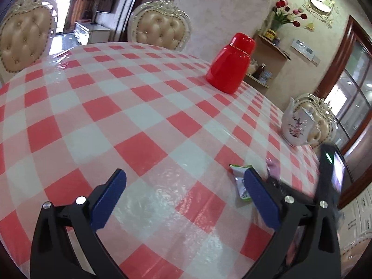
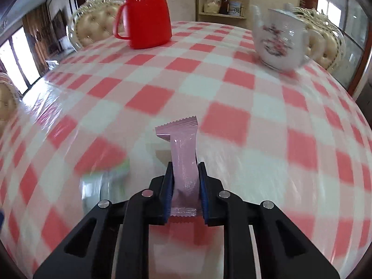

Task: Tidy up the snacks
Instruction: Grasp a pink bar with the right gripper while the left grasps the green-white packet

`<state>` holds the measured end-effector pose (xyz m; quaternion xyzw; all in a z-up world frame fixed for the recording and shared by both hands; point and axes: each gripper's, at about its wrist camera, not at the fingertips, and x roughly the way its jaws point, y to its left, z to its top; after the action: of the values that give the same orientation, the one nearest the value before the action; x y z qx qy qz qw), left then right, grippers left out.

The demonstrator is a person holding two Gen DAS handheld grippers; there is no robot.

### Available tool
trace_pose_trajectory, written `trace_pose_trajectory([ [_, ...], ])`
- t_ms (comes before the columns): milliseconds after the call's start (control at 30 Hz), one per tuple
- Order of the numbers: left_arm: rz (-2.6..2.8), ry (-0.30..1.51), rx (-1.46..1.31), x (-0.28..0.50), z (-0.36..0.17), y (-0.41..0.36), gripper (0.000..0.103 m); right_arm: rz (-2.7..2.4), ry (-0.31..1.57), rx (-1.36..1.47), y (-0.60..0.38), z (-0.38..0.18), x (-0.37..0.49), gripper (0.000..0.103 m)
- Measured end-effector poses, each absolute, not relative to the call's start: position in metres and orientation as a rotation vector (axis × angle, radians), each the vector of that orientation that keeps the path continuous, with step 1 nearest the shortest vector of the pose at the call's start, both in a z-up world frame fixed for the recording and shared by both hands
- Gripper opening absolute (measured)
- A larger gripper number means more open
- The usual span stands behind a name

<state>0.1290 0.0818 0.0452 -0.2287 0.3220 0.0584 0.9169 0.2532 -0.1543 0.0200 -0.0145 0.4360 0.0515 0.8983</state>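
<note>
Two snack packs show: a pink pack (image 2: 184, 162) clamped upright between the pads of the right gripper (image 2: 185, 174), held above the worktop (image 2: 232, 121), and a green pack (image 1: 240, 181) lying flat on the checked cloth, partly hidden behind the right-hand pad (image 1: 260, 200) of the left gripper (image 1: 183, 179). Left gripper is spread wide w/ nothing between its pads, hovering over bare cloth. Further back stand a red flask (image 1: 230, 65) and a white floral teapot (image 1: 297, 125), well apart from each other & from both packs; neither blocks either gripper. Tufted chairs (image 1: 160, 25) ring the far edge. In the left wrist view the right gripper's dark body (image 1: 330, 174) shows at the right edge, near the green pack, w/ a blurred bit of pink by it; can't tell from there what it holds. The right wrist view settles that: pink pack gripped around its lower half, crimped top end pointing up and away. Same view shows the flask's handle, hidden in the left view, and the green pack only as a smeared blur (image 2: 104, 181) left of the gripper. Wall shelf (image 1: 274, 46) w/ jars & red flowers (image 1: 288, 11) shows clearly only in the left view.
</note>
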Motion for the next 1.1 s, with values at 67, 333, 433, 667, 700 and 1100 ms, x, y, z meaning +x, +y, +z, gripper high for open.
trace_pose_trajectory([
  [67, 0.086, 0.676, -0.469, 0.132, 0.045, 0.079, 0.101, 0.11, 0.866, -0.009, -0.171, 0.025, 0.214, 0.019],
  [333, -0.081, 0.745, -0.34, 0.135, 0.041, 0.035, 0.101, 0.144, 0.766, 0.152, -0.224, 0.036, 0.102, 0.019],
  [433, -0.099, 0.714, -0.286, 0.13, 0.045, 0.02, 0.101, 0.136, 0.746, 0.193, -0.232, 0.037, 0.089, 0.019],
  [667, -0.028, 0.715, -0.22, 0.14, 0.04, -0.001, 0.101, 0.08, 0.766, 0.286, -0.25, 0.033, 0.093, 0.02],
  [700, -0.011, 0.729, -0.21, 0.15, 0.039, -0.007, 0.101, 0.071, 0.768, 0.291, -0.251, 0.033, 0.092, 0.02],
  [1100, 0.079, 0.869, -0.212, 0.244, 0.01, -0.055, 0.099, 0.04, 0.718, 0.428, -0.272, 0.042, 0.087, 0.021],
])
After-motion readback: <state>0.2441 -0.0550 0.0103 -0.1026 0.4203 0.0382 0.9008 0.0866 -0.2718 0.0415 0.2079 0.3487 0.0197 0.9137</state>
